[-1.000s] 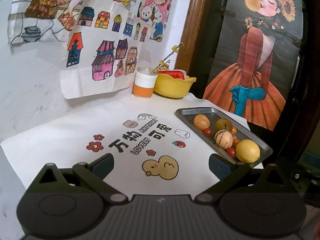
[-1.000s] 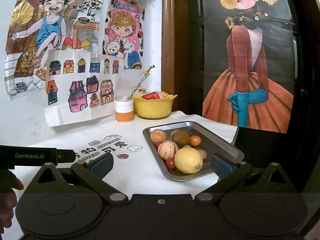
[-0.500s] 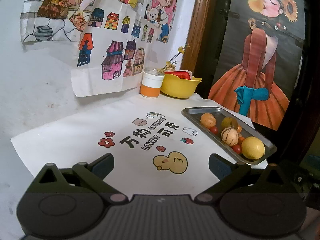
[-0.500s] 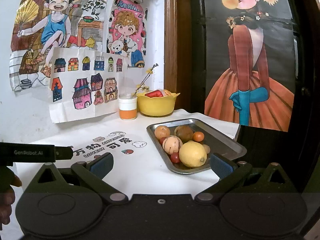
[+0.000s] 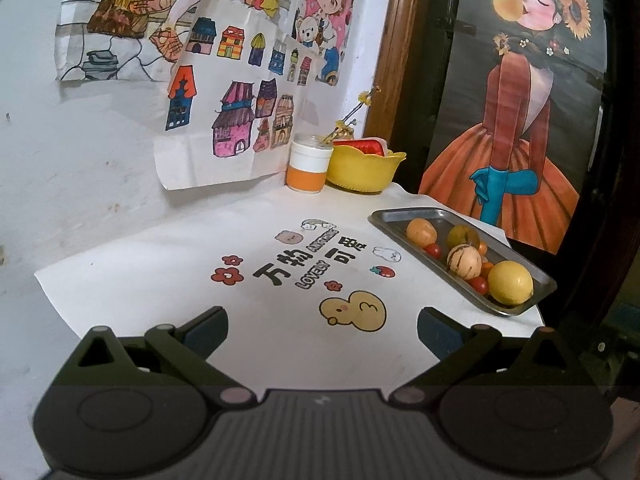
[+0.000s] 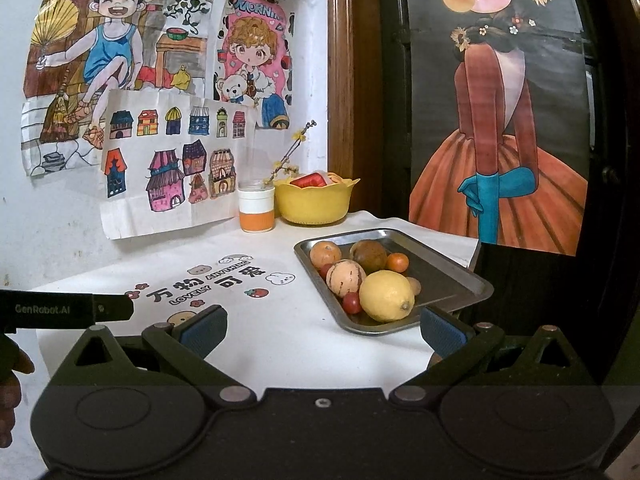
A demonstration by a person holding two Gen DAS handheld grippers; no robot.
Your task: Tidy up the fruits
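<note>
While the left gripper (image 5: 322,324) hangs above the near part of the white printed table cloth (image 5: 168,256), its two blue-padded fingers (image 5: 206,330) stand spread wide w/ nothing between them. From the left wrist view, a rectangular stainless steel tray (image 5: 538,278) sits at the right edge of the cloth, well apart from the gripper. Inside it, nearest, lies a big yellow lemon (image 5: 510,282); just beyond is a round tan striped fruit (image 5: 464,261), then a greenish-brown round fruit (image 5: 463,236) and a pale orange round fruit (image 5: 421,231) at the far end. Small red cherry tomatoes (image 5: 434,250) lie among them. Far back by the wall stand a white-and-orange cup (image 5: 308,168) and, touching or just beside it on the right, a yellow scalloped plastic bowl (image 5: 364,170) w/ something red in it.

Right wrist view: the right gripper (image 6: 322,326) also has its fingers spread apart, empty, over the cloth's near edge. The tray (image 6: 460,270) is just ahead, slightly right; the right fingertip sits near the tray's near corner, contact can't be told. Lemon (image 6: 386,295) nearest, striped fruit (image 6: 345,278) to its left & touching it, a small orange mandarin (image 6: 398,262) farther back. At the left edge, the black body of the left gripper (image 6: 68,310) pokes in, w/ part of a hand (image 6: 10,384) below it.
</note>
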